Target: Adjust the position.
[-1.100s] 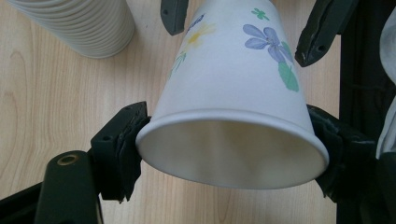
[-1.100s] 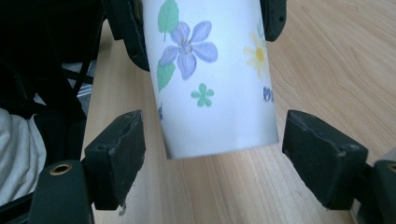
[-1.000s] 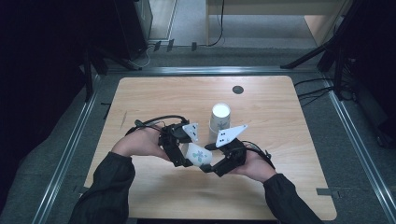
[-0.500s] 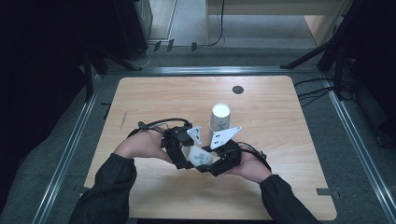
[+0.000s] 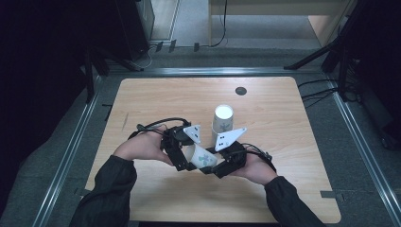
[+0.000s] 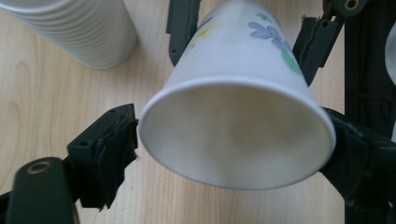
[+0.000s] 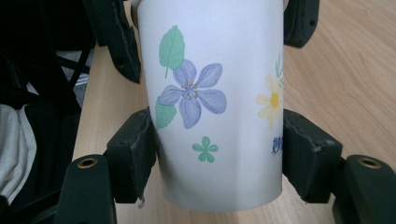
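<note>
1. Flowered paper cup lies sideways between my grippers, above the table's near edge.
2. Right gripper clenches its base end.
3. Left gripper straddles the rim (left pad looks just clear); I should squeeze gently, avoiding crushing.

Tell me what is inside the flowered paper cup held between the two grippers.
The left gripper view looks into the flowered cup's open mouth: bare white wall, nothing inside as far as it shows. The deepest part is dim, so the very bottom cannot be made out.
</note>
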